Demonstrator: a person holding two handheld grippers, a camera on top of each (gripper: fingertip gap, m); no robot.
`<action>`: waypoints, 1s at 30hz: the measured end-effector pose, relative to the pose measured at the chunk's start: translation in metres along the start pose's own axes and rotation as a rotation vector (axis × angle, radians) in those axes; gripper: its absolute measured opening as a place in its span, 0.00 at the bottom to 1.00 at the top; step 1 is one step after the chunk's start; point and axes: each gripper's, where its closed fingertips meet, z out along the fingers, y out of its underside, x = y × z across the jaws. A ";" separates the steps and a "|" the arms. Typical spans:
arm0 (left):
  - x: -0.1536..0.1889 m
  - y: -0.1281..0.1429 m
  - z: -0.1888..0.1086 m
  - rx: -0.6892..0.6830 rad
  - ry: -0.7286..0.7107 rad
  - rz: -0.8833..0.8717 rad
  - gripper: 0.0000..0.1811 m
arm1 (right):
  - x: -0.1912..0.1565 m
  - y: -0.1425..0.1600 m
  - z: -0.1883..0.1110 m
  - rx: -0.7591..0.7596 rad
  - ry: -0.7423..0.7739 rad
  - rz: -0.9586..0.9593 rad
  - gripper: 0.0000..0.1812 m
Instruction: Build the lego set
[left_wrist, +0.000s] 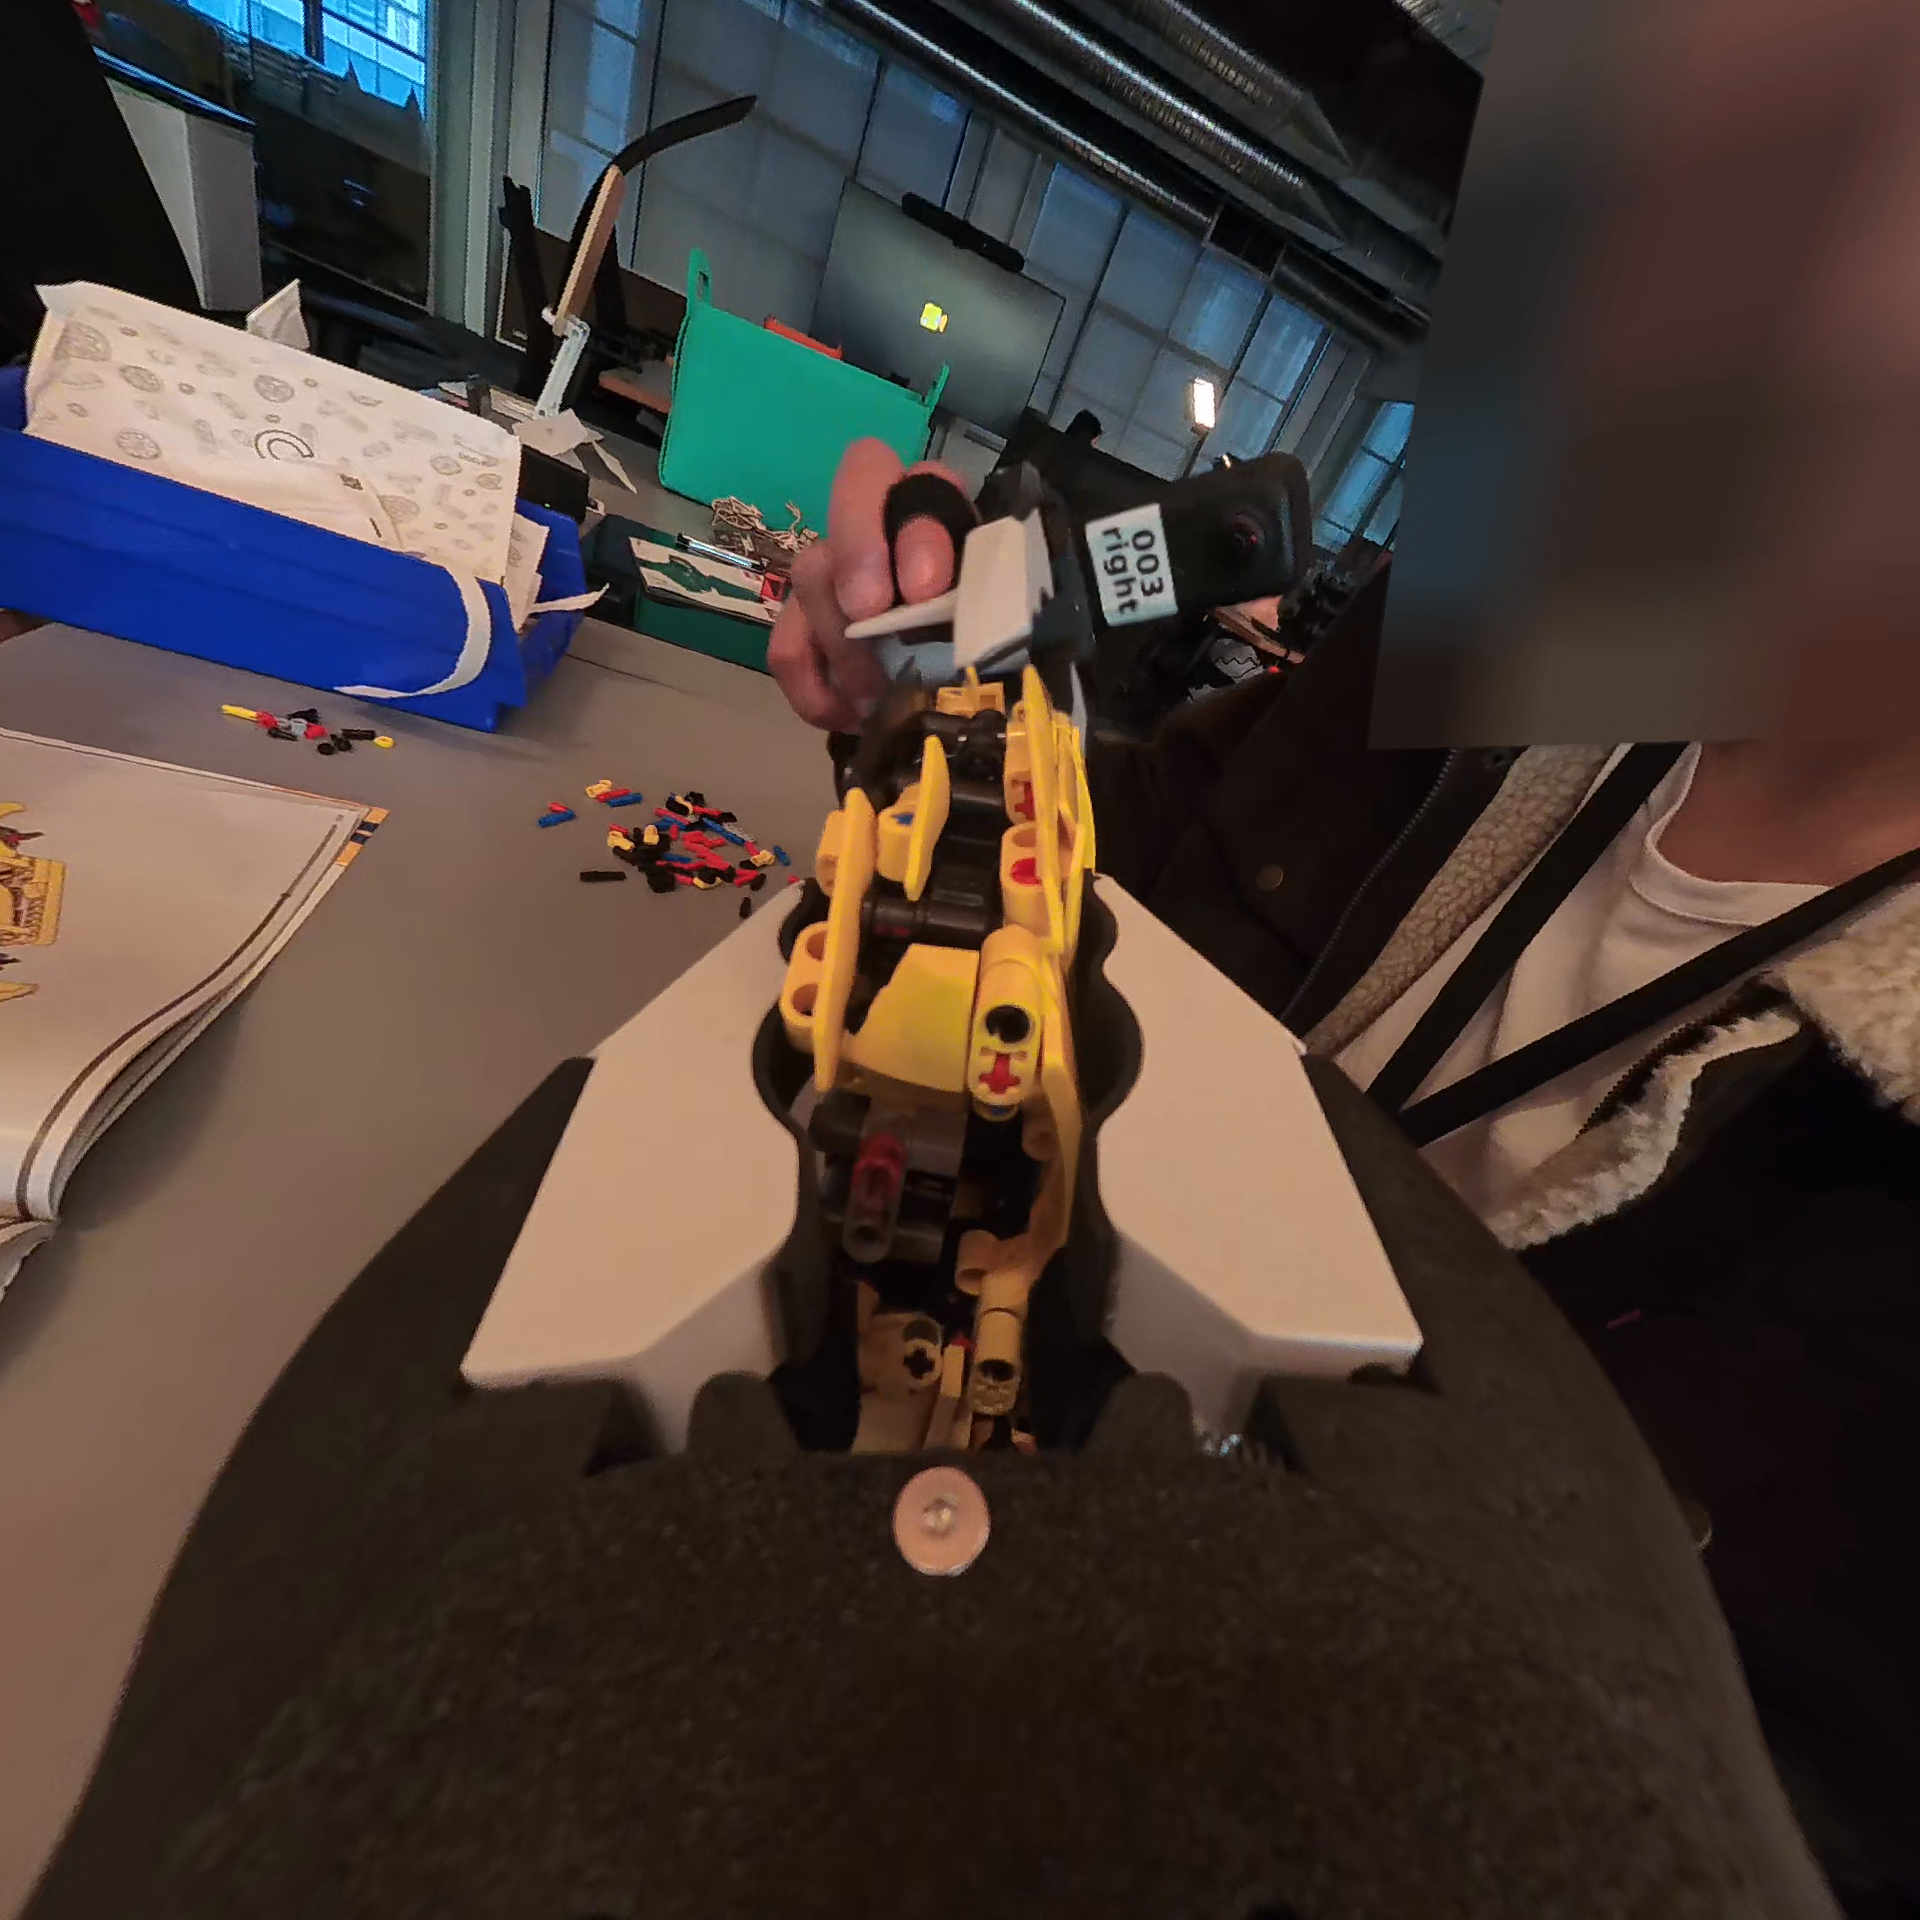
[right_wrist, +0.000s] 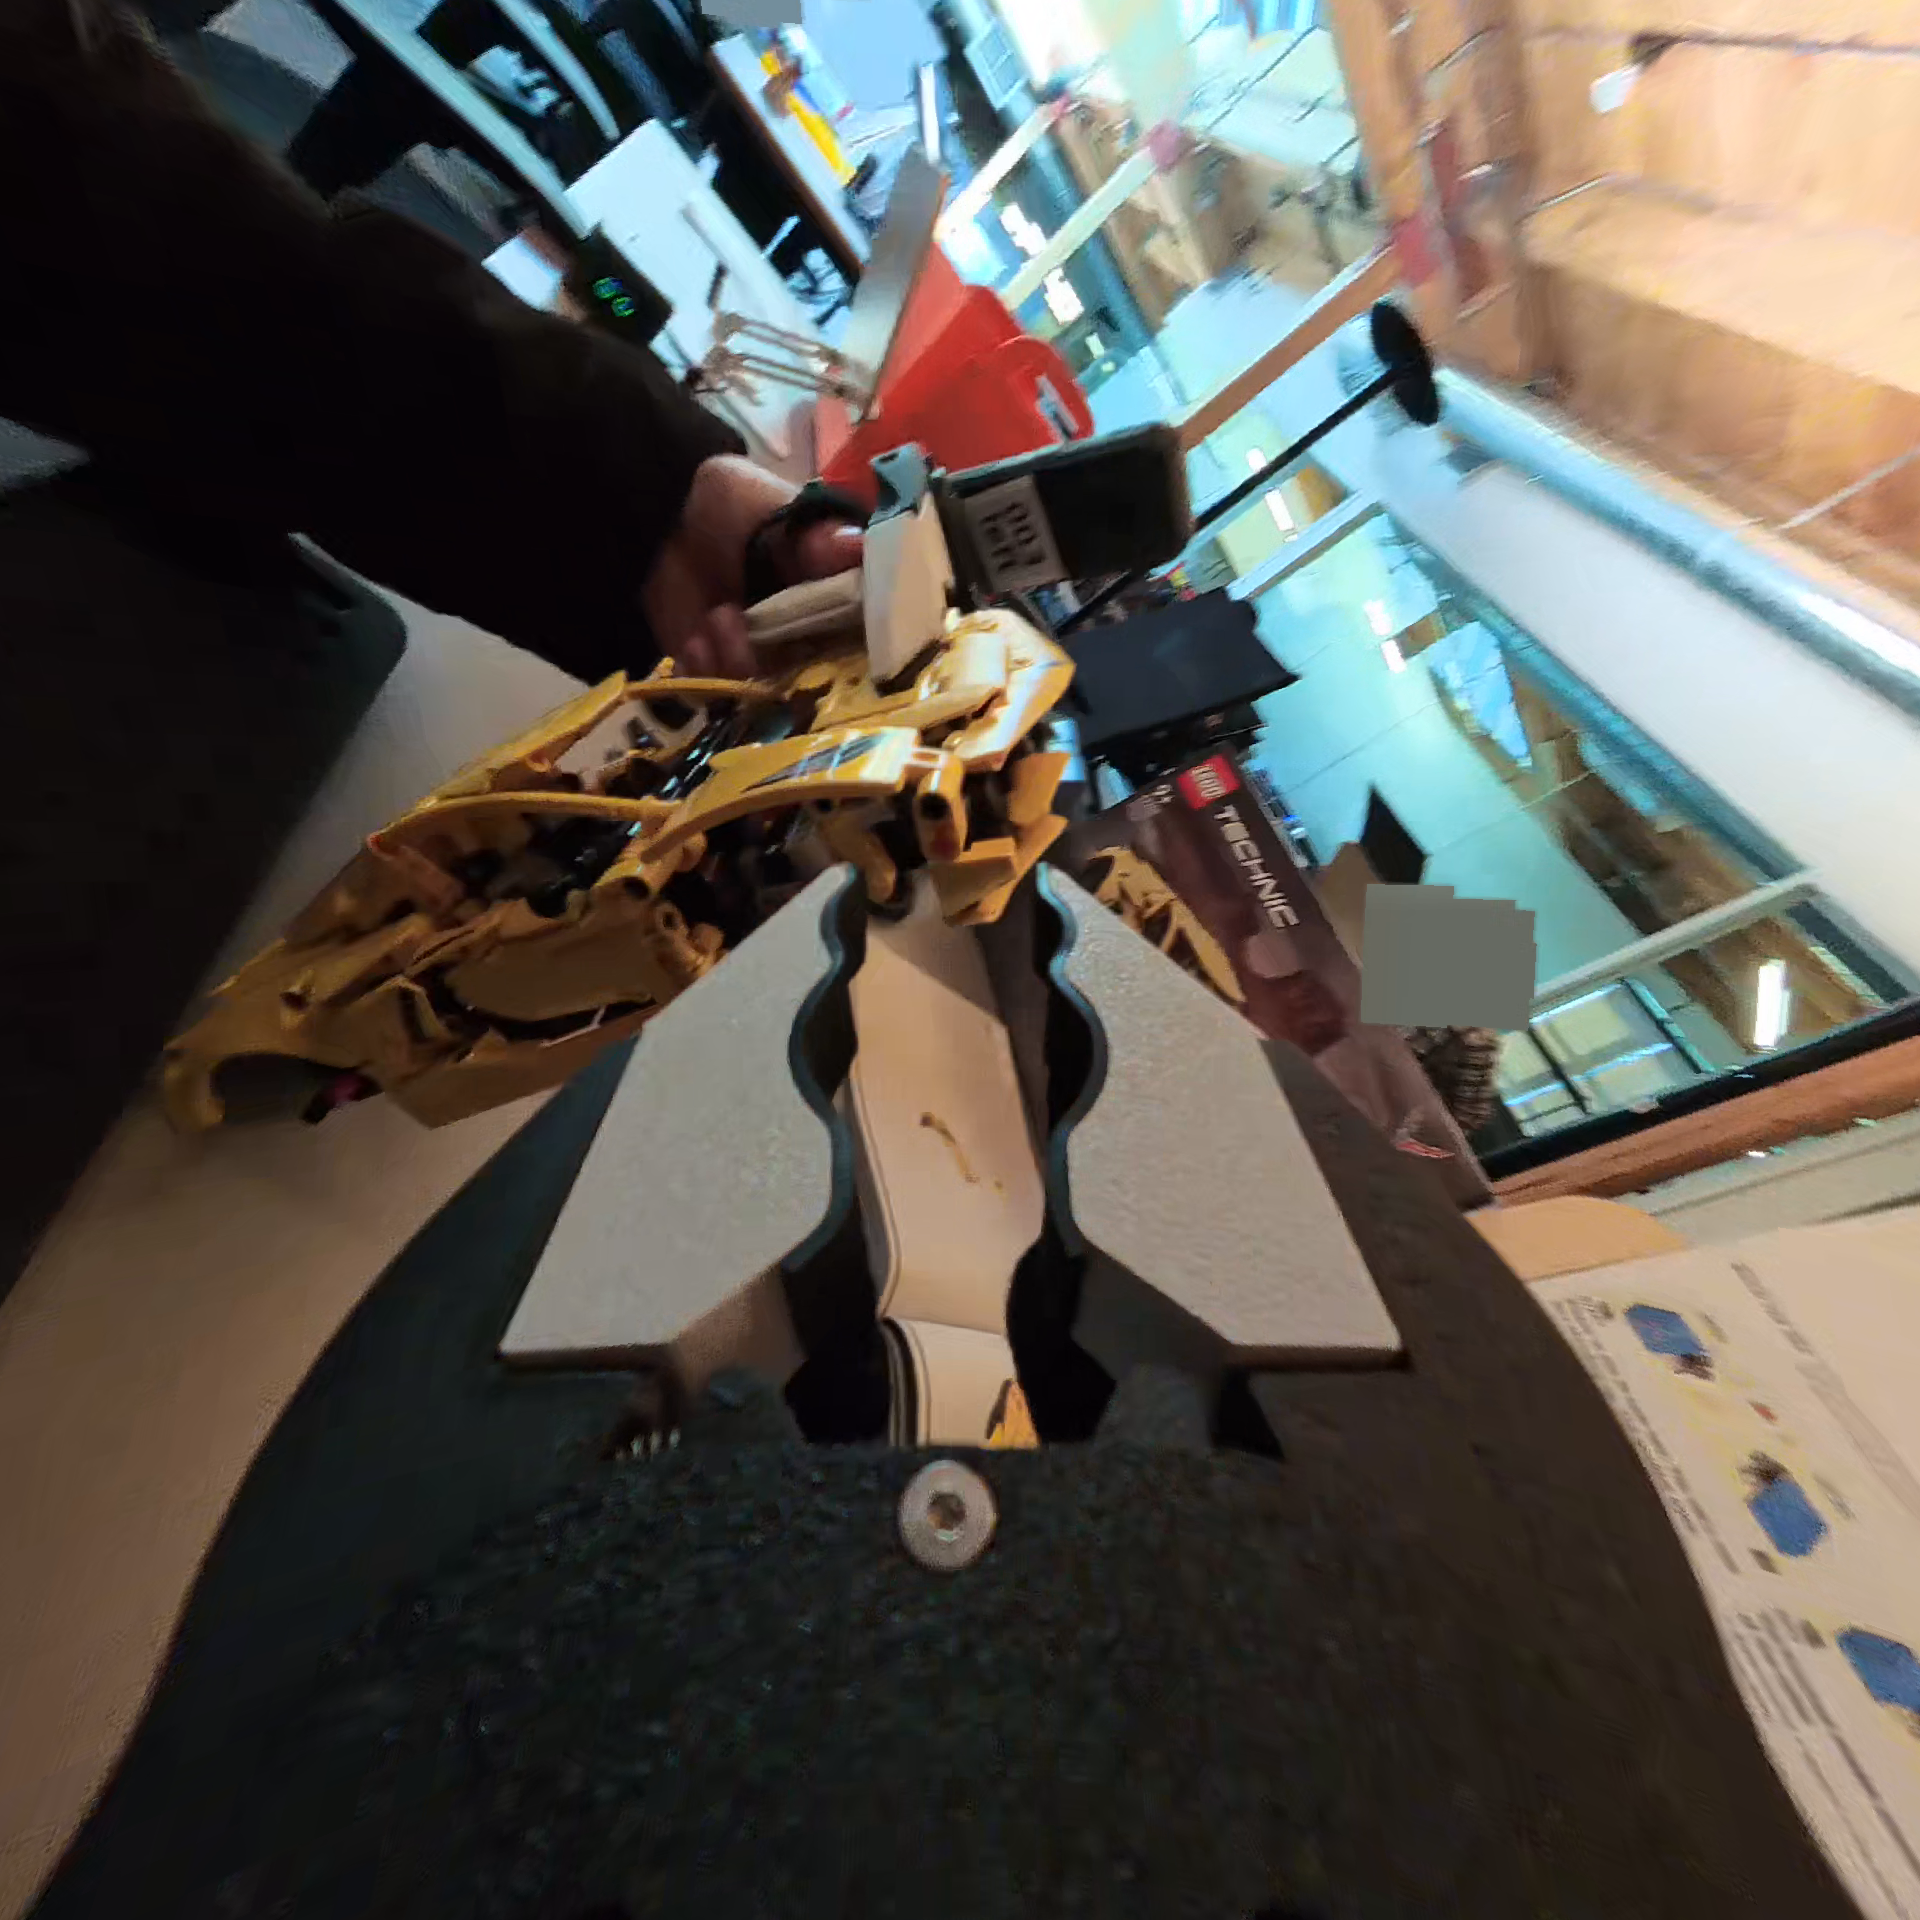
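Held up above the grey table (left_wrist: 436, 1039): a half-built yellow and black lego model (left_wrist: 945, 997), car-shaped, long and openwork. Clamped around its near end, the left gripper (left_wrist: 940, 1049), jaws closed onto the yellow body panels from both sides, model running away from the camera between the pale fingers (left_wrist: 665, 1195). At the model's far end, the right gripper (left_wrist: 966, 623), gripped by a person's hand (left_wrist: 842, 592). In the right wrist view, the right gripper (right_wrist: 945, 914) with jaws parted a modest way, tips right at a yellow panel on the model (right_wrist: 582, 883); contact or grip there cannot be told, nothing seen between the fingers lower down. Scattered near the table's middle, a heap of small loose pieces (left_wrist: 686, 842), red, blue, yellow and black; a smaller cluster (left_wrist: 312, 727) toward the far edge beside a blue bin (left_wrist: 260, 592) stuffed with paper bags. Open at the left edge, an instruction booklet (left_wrist: 156, 956). Probably light yet awkward: rigid plastic, smooth and a little slippery, with thin curved panels and pin joints likely to pop apart under squeeze or twist. Best hold judged to be the dense beam core at mid-body, not the arching outer strips.
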 end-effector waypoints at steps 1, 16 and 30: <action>0.001 0.000 0.000 -0.002 0.001 0.004 0.27 | 0.000 0.002 0.002 -0.003 -0.013 0.004 0.18; 0.008 0.001 0.003 -0.004 0.024 0.012 0.25 | -0.001 -0.003 0.003 0.015 -0.074 0.143 0.08; 0.012 0.001 0.004 0.006 0.065 -0.003 0.24 | -0.001 0.001 -0.001 0.072 0.008 0.172 0.08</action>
